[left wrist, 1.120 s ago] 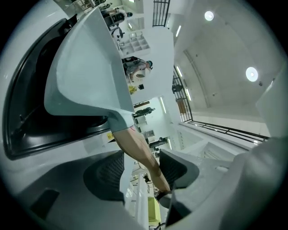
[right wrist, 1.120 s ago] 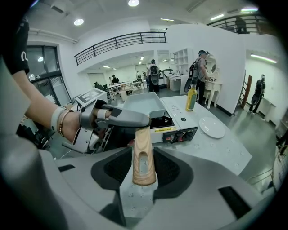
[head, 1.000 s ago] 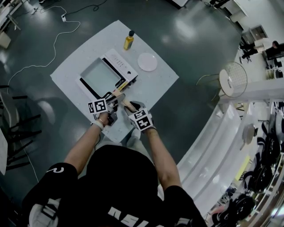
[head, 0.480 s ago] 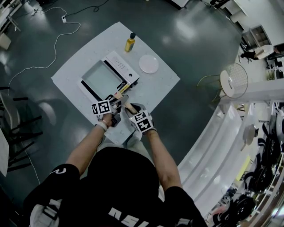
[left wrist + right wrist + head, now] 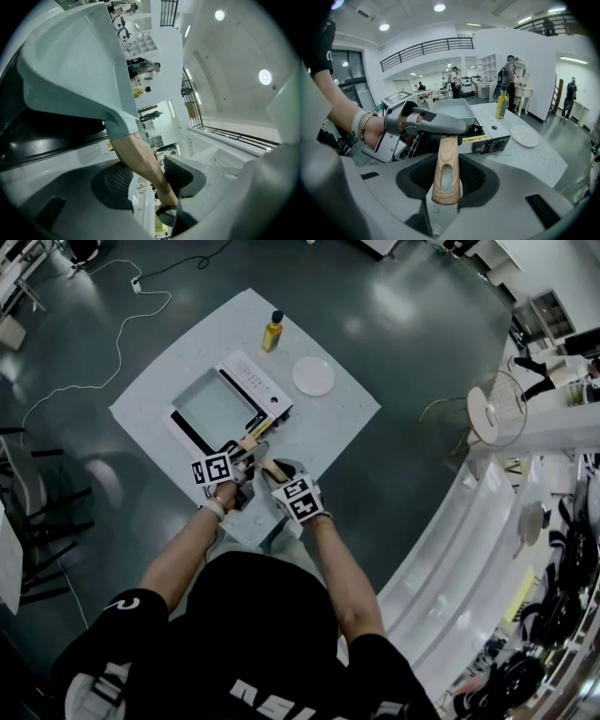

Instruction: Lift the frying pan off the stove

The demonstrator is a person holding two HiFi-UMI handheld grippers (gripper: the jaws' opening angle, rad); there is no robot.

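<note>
A square grey frying pan point(image 5: 217, 401) sits on a white portable stove point(image 5: 255, 379); its wooden handle point(image 5: 251, 442) points toward me. My left gripper point(image 5: 246, 454) straddles the handle point(image 5: 140, 161) close to the pan point(image 5: 79, 61), and its jaws are closing with the handle between them. My right gripper point(image 5: 270, 467) is at the handle's end point(image 5: 446, 168), and its jaws are closing with both pads against the wood. In the right gripper view the left gripper point(image 5: 436, 124) crosses the handle just ahead of my right gripper point(image 5: 446, 180).
A yellow oil bottle point(image 5: 272, 331) and a white plate point(image 5: 313, 376) stand on the white table point(image 5: 169, 362) beyond and right of the stove. The stove's knob panel point(image 5: 492, 145) faces right. The table's near edge lies under my hands. People stand far off.
Both grippers stay at the pan handle; only the head view drifts a little.
</note>
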